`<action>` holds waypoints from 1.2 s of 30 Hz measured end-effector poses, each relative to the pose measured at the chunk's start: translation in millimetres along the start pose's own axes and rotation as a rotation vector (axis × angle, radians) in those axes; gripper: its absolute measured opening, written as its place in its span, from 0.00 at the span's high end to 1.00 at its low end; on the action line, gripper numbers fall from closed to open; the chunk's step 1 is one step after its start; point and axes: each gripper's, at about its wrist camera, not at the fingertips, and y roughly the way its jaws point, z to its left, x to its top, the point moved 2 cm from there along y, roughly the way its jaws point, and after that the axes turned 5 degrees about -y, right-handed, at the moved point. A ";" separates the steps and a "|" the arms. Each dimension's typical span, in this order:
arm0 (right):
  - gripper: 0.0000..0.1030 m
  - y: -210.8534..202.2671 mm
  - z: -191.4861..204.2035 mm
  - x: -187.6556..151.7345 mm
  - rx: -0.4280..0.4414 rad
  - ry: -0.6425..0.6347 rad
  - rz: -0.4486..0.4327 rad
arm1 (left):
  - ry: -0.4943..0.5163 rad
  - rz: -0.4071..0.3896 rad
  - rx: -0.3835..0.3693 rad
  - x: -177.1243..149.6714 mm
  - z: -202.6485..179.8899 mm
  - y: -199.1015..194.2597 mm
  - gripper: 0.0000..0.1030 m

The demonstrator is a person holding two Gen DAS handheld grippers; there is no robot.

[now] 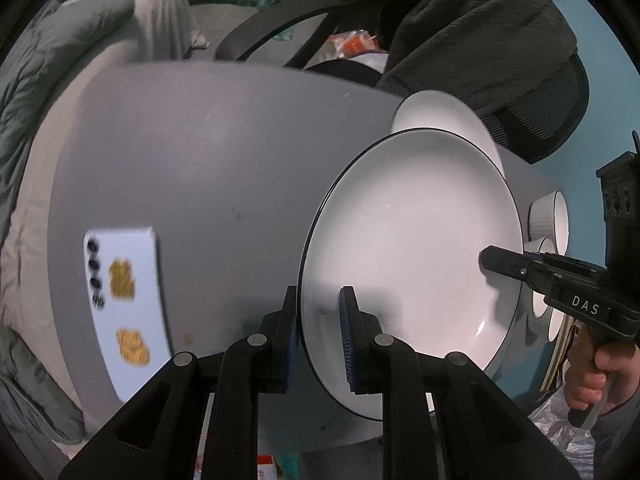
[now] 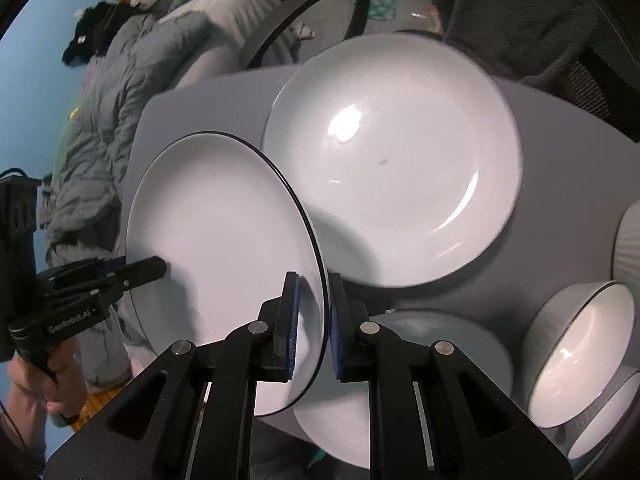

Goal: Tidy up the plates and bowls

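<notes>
A: Where is the black-rimmed plate (image 1: 412, 248)?

B: Off the grey counter (image 1: 200, 168), tilted, just in front of the plain white plate (image 2: 392, 160). The left tool (image 1: 319, 336) is clamped on one edge and the right tool (image 2: 313, 328) on the opposite edge.

A: How will it handle?

B: Likely stiff, glazed and slick, fairly heavy, and breakable if it slips. The rim is the sensible hold, gripped at both sides as here. The bowls (image 2: 580, 352) sit to the right of the white plate.
</notes>
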 end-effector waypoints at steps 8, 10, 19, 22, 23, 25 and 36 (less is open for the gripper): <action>0.87 -13.8 -34.3 24.6 -0.005 0.046 -0.040 | 0.051 0.006 0.009 29.8 -49.5 20.0 0.82; 0.87 -14.5 -44.2 29.9 0.001 0.060 -0.041 | 0.058 0.009 0.016 31.5 -61.4 26.5 0.82; 0.86 -15.0 -85.0 51.4 0.015 0.101 -0.027 | 0.062 0.046 0.047 53.5 -88.5 51.9 0.82; 0.86 -11.9 -92.9 58.5 0.021 0.107 -0.014 | 0.047 0.052 0.045 57.7 -88.9 56.5 0.82; 0.86 -10.4 -95.7 60.7 0.024 0.108 -0.009 | 0.041 0.055 0.042 58.8 -88.1 57.7 0.82; 0.86 -7.7 -99.0 63.4 0.027 0.108 -0.003 | 0.030 0.064 0.042 60.2 -87.8 60.2 0.82; 0.85 4.3 -111.2 68.2 0.044 0.135 0.021 | 0.026 0.081 0.055 62.8 -90.6 67.4 0.82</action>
